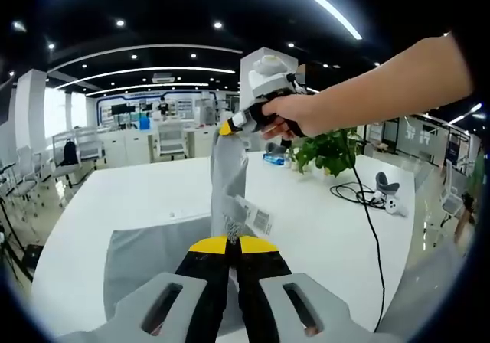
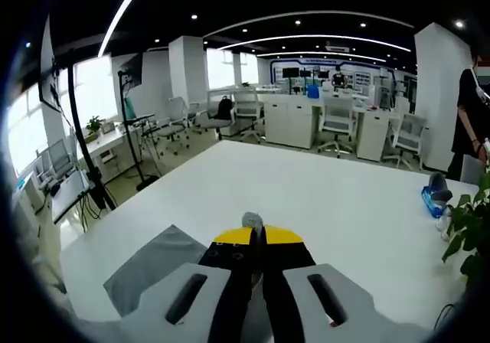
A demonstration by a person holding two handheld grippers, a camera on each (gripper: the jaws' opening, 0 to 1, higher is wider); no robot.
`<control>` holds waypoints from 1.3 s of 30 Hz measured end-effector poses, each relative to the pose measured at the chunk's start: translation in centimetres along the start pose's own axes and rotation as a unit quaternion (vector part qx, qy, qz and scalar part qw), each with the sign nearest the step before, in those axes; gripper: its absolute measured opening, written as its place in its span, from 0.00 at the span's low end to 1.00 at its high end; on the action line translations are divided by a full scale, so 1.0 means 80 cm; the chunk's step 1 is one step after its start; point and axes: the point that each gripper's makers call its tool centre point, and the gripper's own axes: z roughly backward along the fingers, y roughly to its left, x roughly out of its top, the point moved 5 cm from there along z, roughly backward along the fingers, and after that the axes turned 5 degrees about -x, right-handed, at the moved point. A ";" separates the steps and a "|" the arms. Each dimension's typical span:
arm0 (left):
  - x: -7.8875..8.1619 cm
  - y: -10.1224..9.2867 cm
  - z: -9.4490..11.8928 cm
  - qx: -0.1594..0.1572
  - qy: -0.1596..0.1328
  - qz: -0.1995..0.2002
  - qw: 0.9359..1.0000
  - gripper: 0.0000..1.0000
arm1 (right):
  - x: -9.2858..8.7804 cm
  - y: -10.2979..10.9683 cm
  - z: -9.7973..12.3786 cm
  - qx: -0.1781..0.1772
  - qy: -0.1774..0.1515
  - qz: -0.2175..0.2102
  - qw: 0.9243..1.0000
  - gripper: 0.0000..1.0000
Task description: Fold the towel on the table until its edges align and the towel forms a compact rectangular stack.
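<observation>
1. Left gripper view: the left gripper [image 1: 233, 245] has its yellow-tipped jaws pressed together on the near edge of the grey towel [image 1: 153, 259], close to the sewn-in label [image 1: 257, 218].
2. In the same view the right gripper [image 1: 230, 125], held in a person's hand [image 1: 295, 115], pinches another part of the towel and lifts it well above the white table [image 1: 321, 220], so a narrow strip of cloth hangs between the two grippers.
3. Right gripper view: its jaws are closed on a small tuft of grey cloth, and the rest of the towel lies on the table below.
4. Progress, as I judge it: both corners are gripped and raised, but no fold is laid down yet; most of the towel lies flat in a single layer.
5. Left to do: carry the lifted edge over, match the edges, and repeat until the stack is compact.
6. A potted plant [image 1: 331, 150] and a cable [image 1: 366, 213] sit farther along the table, apart from the towel.
</observation>
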 end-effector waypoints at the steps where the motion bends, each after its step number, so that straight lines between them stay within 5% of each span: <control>1: 0.000 0.003 0.002 0.002 0.000 -0.001 1.000 0.02 | 0.002 0.007 -0.002 0.003 -0.001 0.002 1.000 0.00; 20: -0.039 0.057 0.034 0.033 0.005 0.044 0.998 0.02 | -0.007 0.096 -0.069 0.043 0.014 0.054 0.998 0.00; 39: -0.091 0.110 0.046 0.077 0.025 0.068 0.994 0.02 | -0.040 0.146 -0.121 0.065 0.029 0.069 0.995 0.01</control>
